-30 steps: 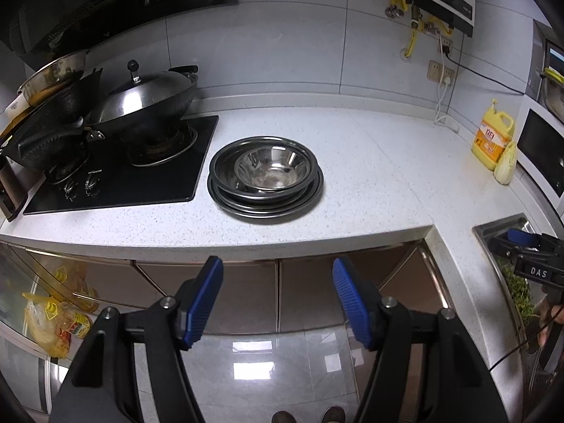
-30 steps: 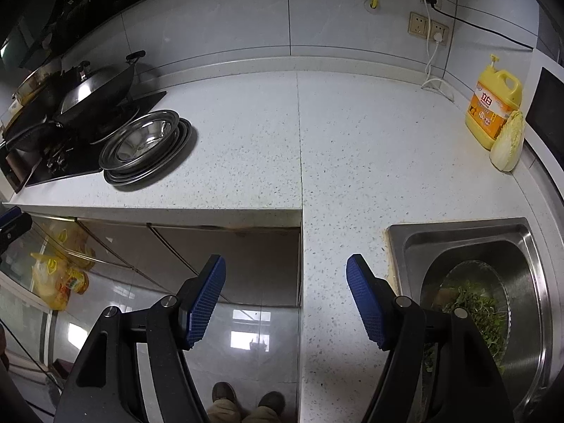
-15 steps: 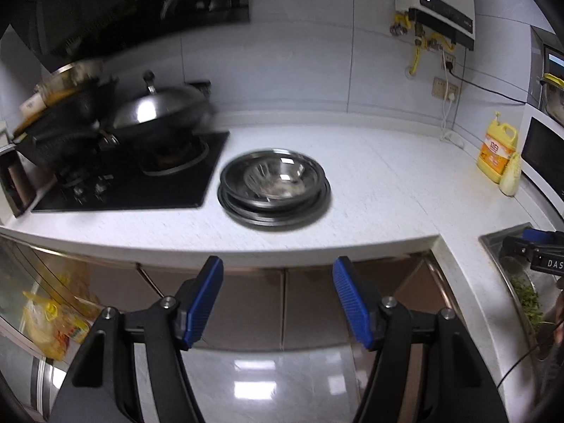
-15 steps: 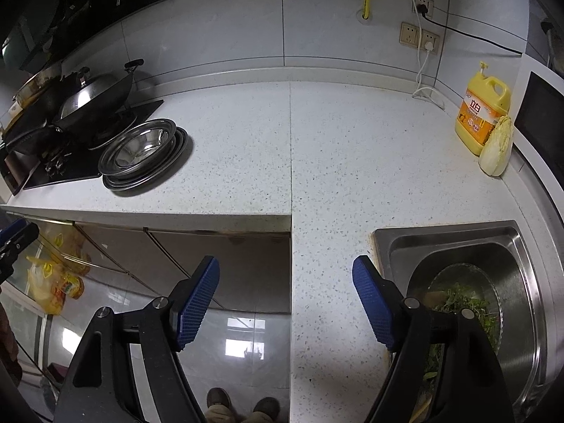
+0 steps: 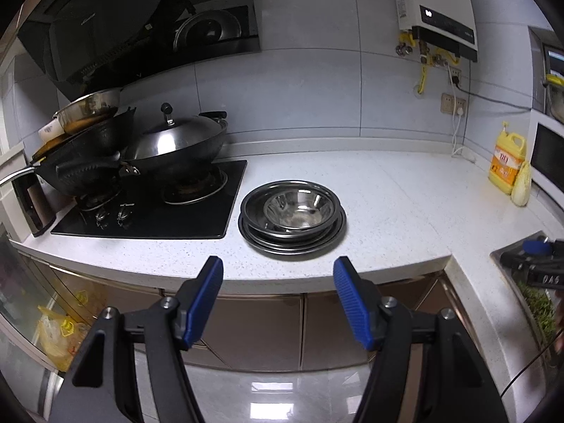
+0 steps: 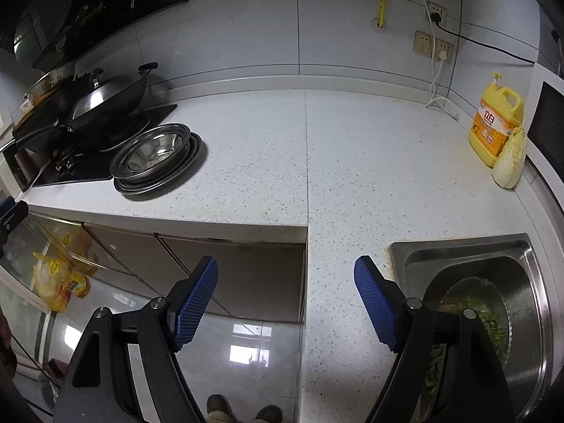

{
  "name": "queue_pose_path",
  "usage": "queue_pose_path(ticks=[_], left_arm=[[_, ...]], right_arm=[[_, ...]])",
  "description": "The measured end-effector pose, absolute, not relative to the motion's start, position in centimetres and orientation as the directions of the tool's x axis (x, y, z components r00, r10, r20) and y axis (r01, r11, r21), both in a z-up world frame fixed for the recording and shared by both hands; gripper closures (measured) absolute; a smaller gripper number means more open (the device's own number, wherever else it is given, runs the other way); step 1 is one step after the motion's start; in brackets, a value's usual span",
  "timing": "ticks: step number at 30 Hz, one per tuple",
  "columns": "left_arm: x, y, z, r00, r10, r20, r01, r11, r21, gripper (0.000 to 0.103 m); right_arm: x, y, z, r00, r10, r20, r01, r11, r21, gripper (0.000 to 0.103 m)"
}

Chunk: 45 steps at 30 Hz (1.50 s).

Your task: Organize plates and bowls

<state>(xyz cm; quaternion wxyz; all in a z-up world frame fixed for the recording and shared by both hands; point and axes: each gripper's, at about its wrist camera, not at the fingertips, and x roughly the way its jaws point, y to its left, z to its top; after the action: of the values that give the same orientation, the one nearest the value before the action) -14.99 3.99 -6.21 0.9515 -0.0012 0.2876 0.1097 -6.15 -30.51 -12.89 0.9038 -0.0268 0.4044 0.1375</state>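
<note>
A stack of steel plates (image 5: 336,234) with steel bowls (image 5: 299,209) nested on top sits on the white counter beside the hob. It also shows in the right wrist view (image 6: 155,157) at the left. My left gripper (image 5: 278,275) is open and empty, held in front of the counter edge, short of the stack. My right gripper (image 6: 285,275) is open and empty, off the counter's inner corner, far right of the stack. The right gripper's tip shows in the left wrist view (image 5: 535,257).
A black hob (image 5: 148,208) with a lidded wok (image 5: 176,141) and stacked pans (image 5: 81,155) lies left of the stack. A yellow detergent jug (image 6: 495,123) and cabbage (image 6: 509,158) stand at the back right. A sink (image 6: 521,257) holds a basin of greens (image 6: 490,320).
Both grippers have tilted up and drawn back slightly, so more wall shows. The stack has not moved. Both stay open.
</note>
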Motion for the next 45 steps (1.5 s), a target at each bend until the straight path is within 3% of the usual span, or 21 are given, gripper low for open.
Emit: queue_pose_path(ticks=[14,26,39,45], left_arm=[[-14.4,6.0,-6.2,0.811,0.108,-0.575,-0.129,0.992,0.005,0.04],[-14.0,3.7,-5.4,0.816,0.169,-0.553,-0.183,0.983,0.031,0.04],[-13.5,0.7,-5.5,0.794,0.195,-0.576,-0.187,0.98,0.073,0.04],[-12.9,0.4,-5.6,0.793,0.181,-0.582,-0.169,0.983,0.076,0.04]], right_arm=[[-8.4,-29.1,-11.6,0.644,0.162,-0.748,-0.193,0.98,0.046,0.027],[-7.9,-30.7,-10.3,0.704,0.152,-0.694,-0.206,0.979,0.006,0.023],[-6.1,-33.5,-11.1,0.702,0.208,-0.681,-0.234,0.971,0.055,0.022],[-5.8,-35.0,-11.3,0.708,0.19,-0.681,-0.201,0.977,0.063,0.016]])
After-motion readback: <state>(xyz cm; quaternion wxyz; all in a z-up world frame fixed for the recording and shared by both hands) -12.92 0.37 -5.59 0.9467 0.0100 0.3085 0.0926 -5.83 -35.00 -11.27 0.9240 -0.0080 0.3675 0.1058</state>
